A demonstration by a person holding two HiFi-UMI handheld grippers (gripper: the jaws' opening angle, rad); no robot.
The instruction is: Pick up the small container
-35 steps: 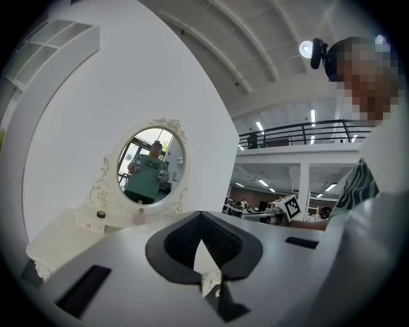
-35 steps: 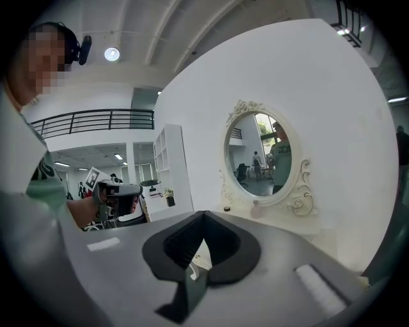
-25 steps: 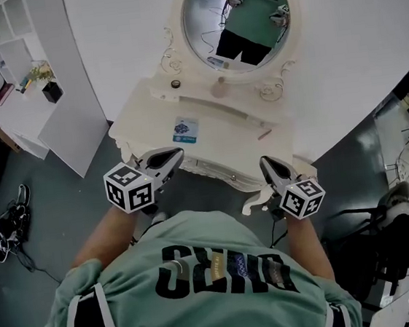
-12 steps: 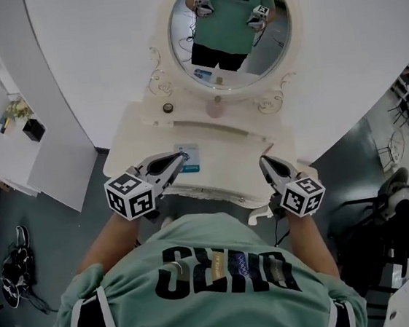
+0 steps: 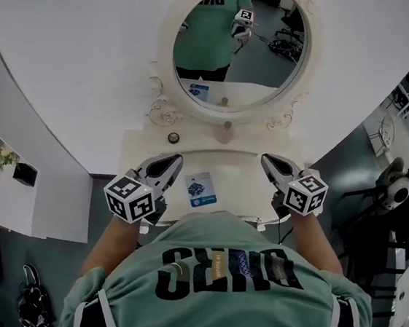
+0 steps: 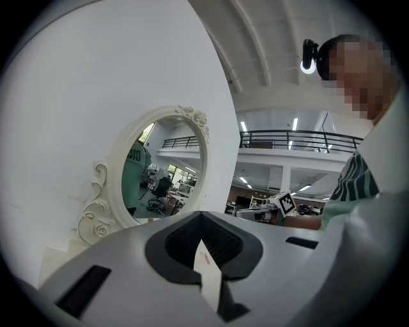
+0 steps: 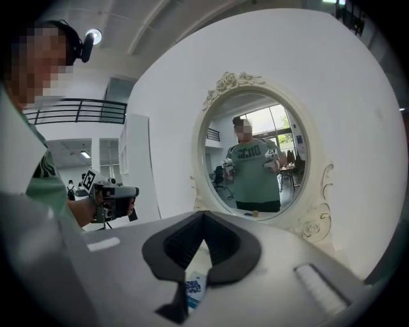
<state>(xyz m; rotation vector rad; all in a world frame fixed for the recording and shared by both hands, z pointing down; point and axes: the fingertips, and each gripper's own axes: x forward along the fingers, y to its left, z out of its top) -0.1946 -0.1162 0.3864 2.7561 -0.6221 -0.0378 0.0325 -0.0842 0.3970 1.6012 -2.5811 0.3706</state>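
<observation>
A small dark round container (image 5: 173, 137) sits on the raised back shelf of the cream vanity table (image 5: 240, 184), left of a pinkish little bottle (image 5: 228, 128). A blue and white packet (image 5: 200, 187) lies flat on the table top, and shows between the right jaws as the packet (image 7: 193, 284). My left gripper (image 5: 171, 161) is shut and empty, hovering over the table's left front, short of the container. My right gripper (image 5: 266, 161) is also shut and empty, over the right front. In their own views, the left gripper (image 6: 203, 220) and right gripper (image 7: 203, 220) point level toward the mirror.
An oval mirror (image 5: 239, 45) in an ornate frame stands behind the shelf against a white wall. A white shelving unit (image 5: 7, 167) is at the left, with shoes (image 5: 30, 303) on the floor. A chair and clutter (image 5: 398, 188) stand at the right.
The person has stepped up to the vanity. Both shut grippers, earlier short of its front edge, now reach over the table top, and the mirror looms larger.
</observation>
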